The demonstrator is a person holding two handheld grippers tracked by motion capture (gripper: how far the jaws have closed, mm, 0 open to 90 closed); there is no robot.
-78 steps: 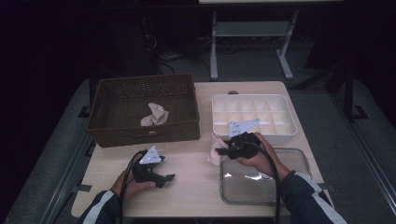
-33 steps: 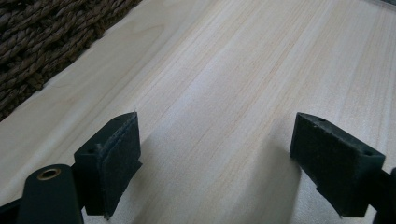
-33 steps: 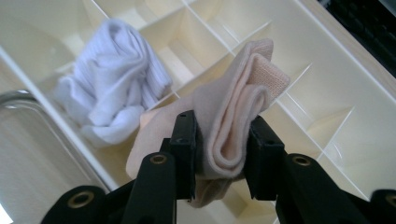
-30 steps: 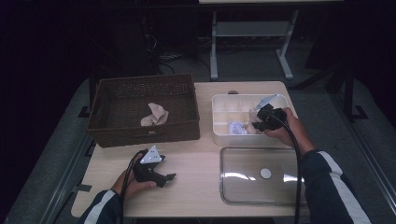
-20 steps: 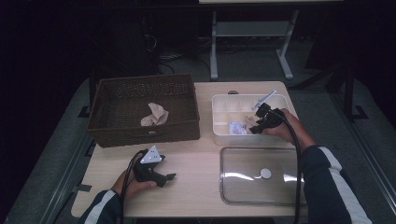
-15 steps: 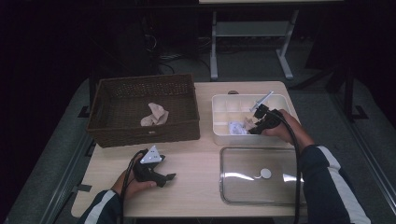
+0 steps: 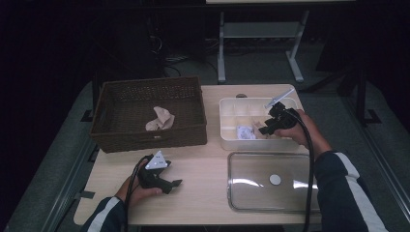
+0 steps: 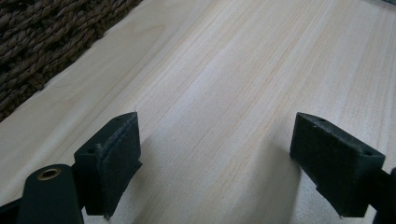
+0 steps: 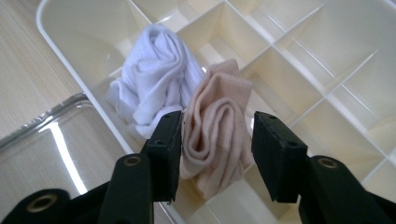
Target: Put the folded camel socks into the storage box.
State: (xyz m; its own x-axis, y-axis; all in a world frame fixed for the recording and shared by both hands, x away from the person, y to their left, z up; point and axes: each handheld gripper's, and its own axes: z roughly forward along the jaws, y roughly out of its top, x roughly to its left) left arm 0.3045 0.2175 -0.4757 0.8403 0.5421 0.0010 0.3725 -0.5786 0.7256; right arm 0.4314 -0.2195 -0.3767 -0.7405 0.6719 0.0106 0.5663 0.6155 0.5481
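Note:
A pink rolled sock (image 9: 215,107) lies in a front compartment of the white divided box (image 7: 256,143), beside a white sock (image 9: 154,79). My right gripper (image 9: 217,126) reaches down into that compartment with the pink sock between its jaws. The jaws have just been opening: the right pad stands clear of the sock, so the gripper is open. In the high view this gripper (image 7: 265,129) hangs over the box's front row, close to the white sock (image 7: 245,132). My left gripper (image 7: 173,185) rests on the table at the front left, and its jaws (image 8: 215,140) are open over bare wood.
A dark wicker basket (image 7: 145,135) with a beige sock (image 7: 159,118) in it stands at the back left. A clear lid (image 7: 270,181) lies flat in front of the box. The basket's woven wall (image 8: 42,37) is close to the left gripper.
The right hand went from the table's middle, where it held a pale sock, up to the box and lowered into its front row. The left hand has not moved.

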